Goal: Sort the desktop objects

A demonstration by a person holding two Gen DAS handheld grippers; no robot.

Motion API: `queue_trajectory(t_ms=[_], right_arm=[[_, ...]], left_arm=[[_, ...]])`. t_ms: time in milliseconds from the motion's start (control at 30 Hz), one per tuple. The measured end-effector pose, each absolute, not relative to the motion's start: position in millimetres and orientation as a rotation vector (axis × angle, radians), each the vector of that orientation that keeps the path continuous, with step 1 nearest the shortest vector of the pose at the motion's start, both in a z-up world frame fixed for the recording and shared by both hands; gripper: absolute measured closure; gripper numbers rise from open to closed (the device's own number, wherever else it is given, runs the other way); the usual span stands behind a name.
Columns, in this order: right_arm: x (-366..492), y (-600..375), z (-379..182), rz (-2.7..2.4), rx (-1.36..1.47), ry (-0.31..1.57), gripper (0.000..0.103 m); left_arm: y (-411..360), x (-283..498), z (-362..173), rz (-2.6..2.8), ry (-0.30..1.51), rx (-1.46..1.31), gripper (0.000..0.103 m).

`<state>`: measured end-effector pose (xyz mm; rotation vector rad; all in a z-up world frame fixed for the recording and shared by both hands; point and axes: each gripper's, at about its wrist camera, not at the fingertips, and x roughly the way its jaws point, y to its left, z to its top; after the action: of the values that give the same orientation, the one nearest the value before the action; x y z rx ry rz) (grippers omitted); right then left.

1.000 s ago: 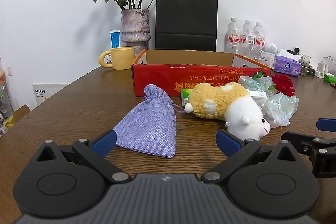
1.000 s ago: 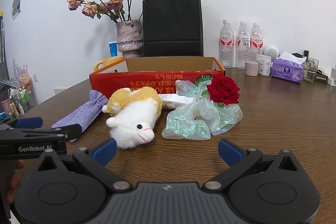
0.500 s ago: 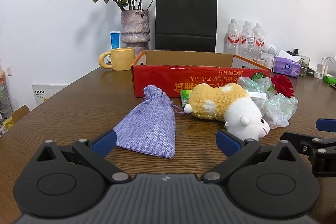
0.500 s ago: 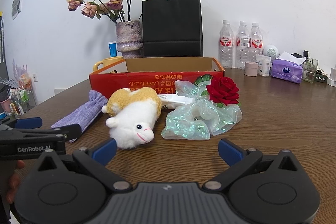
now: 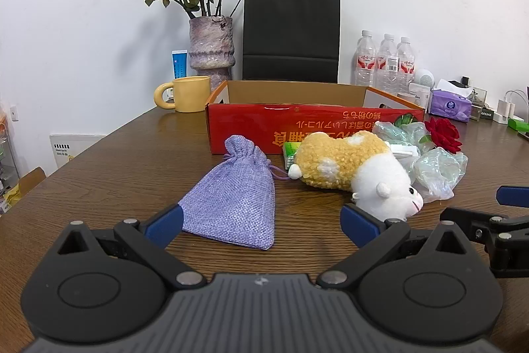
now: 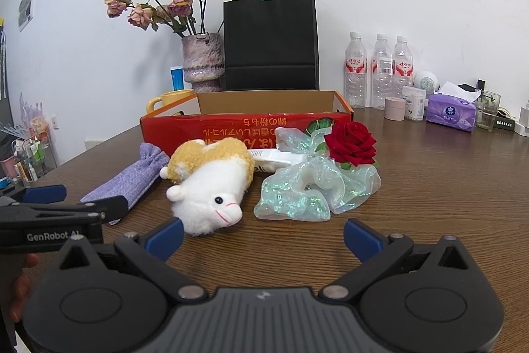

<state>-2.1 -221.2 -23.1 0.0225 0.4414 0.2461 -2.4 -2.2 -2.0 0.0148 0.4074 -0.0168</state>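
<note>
Purple pouch lies just ahead of the wide-open left gripper.

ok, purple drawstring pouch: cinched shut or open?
Shut. The purple drawstring pouch lies flat on the table, neck gathered into a tight ruffle, cord trailing toward the plush toy. Contents: cannot tell.

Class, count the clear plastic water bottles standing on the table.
3: clear plastic water bottles with red labels, side by side against the wall, right of the black paper bag: left, middle, right.
</note>
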Motion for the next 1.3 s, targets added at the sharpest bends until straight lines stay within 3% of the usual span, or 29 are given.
queue_trajectory(t_ms=[1300], right_arm=[[-0.9,-220.4,-23.6,0.247,0.024,0.451,0.000]], left_arm=[[-1.1,-2.7,-0.4,-0.028,0.409,0.012,0.000]])
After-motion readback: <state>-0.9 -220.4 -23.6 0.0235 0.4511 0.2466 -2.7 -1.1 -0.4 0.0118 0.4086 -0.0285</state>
